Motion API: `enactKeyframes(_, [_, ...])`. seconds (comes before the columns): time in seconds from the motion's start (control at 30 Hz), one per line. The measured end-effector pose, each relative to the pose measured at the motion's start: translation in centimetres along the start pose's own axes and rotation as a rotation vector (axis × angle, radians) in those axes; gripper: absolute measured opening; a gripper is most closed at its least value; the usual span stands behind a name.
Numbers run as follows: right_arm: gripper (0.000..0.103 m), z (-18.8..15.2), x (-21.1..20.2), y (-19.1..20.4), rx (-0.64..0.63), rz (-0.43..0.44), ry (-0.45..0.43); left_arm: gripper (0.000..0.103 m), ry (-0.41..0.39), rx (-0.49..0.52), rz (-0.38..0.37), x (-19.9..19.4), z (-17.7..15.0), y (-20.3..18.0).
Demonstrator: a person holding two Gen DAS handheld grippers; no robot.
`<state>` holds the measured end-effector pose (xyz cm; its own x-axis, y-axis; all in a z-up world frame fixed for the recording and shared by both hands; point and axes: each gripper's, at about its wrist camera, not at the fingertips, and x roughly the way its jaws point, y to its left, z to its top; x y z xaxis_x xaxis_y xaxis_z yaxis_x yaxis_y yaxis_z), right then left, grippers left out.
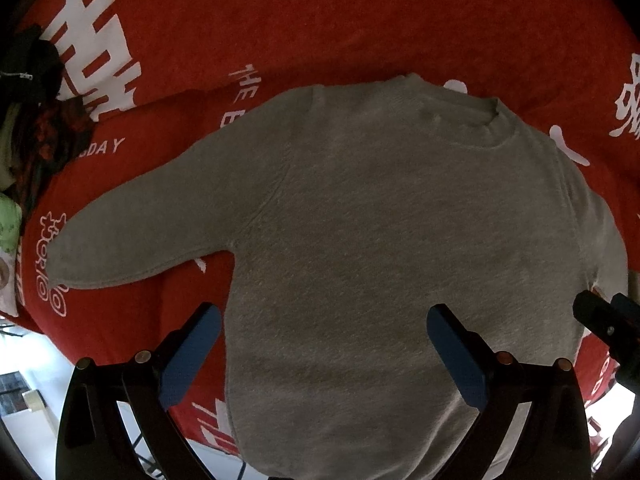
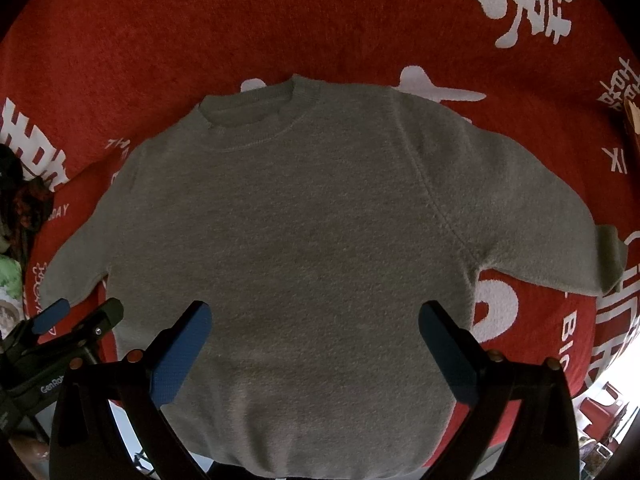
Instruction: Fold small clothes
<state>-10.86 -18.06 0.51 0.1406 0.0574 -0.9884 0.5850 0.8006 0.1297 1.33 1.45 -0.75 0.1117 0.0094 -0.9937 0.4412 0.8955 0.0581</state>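
Note:
A small grey long-sleeved sweatshirt [image 1: 380, 232] lies flat on a red blanket, collar far, hem near, both sleeves spread out to the sides. It also shows in the right wrist view [image 2: 304, 240]. My left gripper [image 1: 324, 320] is open and empty, hovering over the sweatshirt's lower left part. My right gripper [image 2: 314, 318] is open and empty over the lower middle of the body. The left gripper also shows at the left edge of the right wrist view [image 2: 80, 316], and the right gripper at the right edge of the left wrist view [image 1: 604, 316].
The red blanket [image 1: 320, 20] with white characters covers the whole surface. A pile of dark and patterned clothes [image 1: 36, 120] lies at the far left, also in the right wrist view [image 2: 16, 200]. The blanket's near edge drops off to a bright floor [image 1: 24, 400].

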Motion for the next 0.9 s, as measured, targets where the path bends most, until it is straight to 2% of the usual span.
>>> enactKeyframes(0.9, [0.103,0.1,0.4,1.5,-0.014,-0.001,0.008,0.103,0.01,-0.019,-0.005,0.4,-0.1,1.5])
